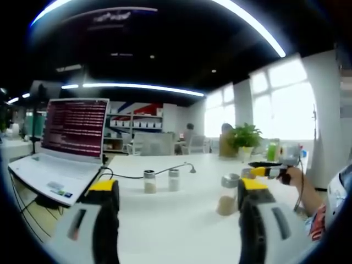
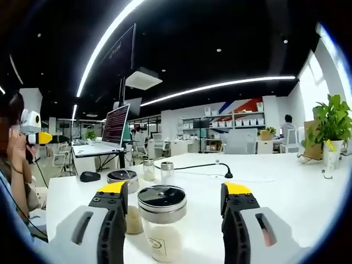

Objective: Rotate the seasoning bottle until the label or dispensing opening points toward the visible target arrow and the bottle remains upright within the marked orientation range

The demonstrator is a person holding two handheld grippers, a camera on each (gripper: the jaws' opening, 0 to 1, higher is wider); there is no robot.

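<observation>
The nearest bottle [image 2: 161, 223] stands upright on the white tabletop [image 2: 286, 187], between the jaws of the right claw [image 2: 174, 203], which gape wide on either side of it and grip nothing. Its flat metal lid makes it top-heavy to my eye; if one jaw meets it before the other, it could tip or skid into the bottle [image 2: 125, 190] just behind it to the left.

No target arrow is visible from here, so the turn could easily overshoot.

The left claw [image 1: 179, 195] is also wide open and empty, with a bottle [image 1: 227, 194] close by its right jaw.

I count four bottles: these two near ones and a pair [image 2: 155, 169] farther back. There is one laptop [image 1: 63, 146], one mouse [image 2: 89, 176], one cable [image 2: 198, 166] and one plant [image 2: 331, 124].
</observation>
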